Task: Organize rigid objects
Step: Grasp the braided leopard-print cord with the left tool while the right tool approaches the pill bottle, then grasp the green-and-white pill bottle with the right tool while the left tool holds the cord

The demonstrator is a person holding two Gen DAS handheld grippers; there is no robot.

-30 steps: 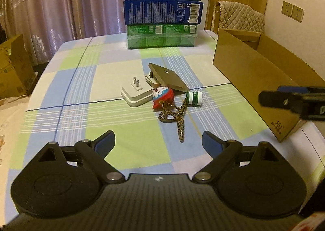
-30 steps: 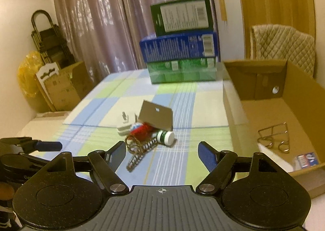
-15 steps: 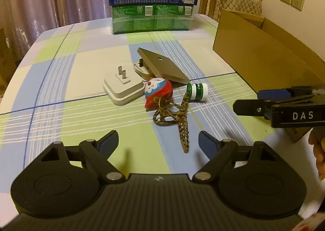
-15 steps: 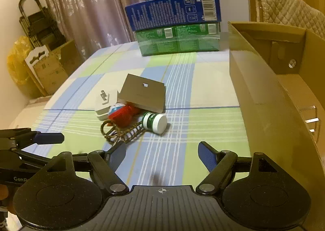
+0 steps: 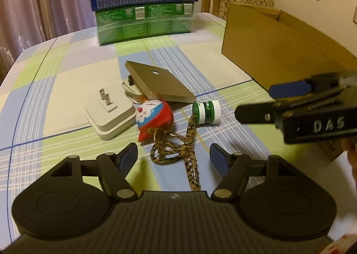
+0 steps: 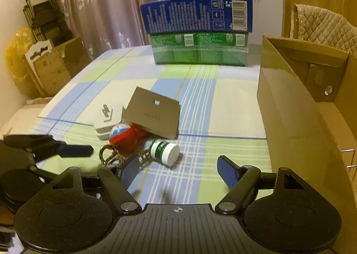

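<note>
A small heap lies mid-table: a white plug adapter [image 5: 110,117], a tan flat box [image 5: 159,83] tilted on top, a red and white toy [image 5: 155,116], a green and white bottle [image 5: 206,112] on its side and a leopard-print cord [image 5: 178,155]. My left gripper [image 5: 174,159] hovers low over the cord, its jaws closing, with the cord between the pads but untouched. The right gripper [image 6: 178,170] is open just short of the bottle [image 6: 165,151], nothing in it. Each gripper shows in the other's view: the right gripper [image 5: 279,102] and the left gripper [image 6: 64,150].
An open cardboard box [image 6: 296,106] stands along the right side of the table, its wall close to the right gripper. Stacked green and blue cartons [image 5: 145,8] sit at the far end. A padded chair [image 6: 323,24] and more cardboard [image 6: 51,68] stand off the table.
Both grippers came forward and down toward the heap, which now looks larger. The left jaws narrowed around the cord. The right gripper now reaches in from the right in the left wrist view.
</note>
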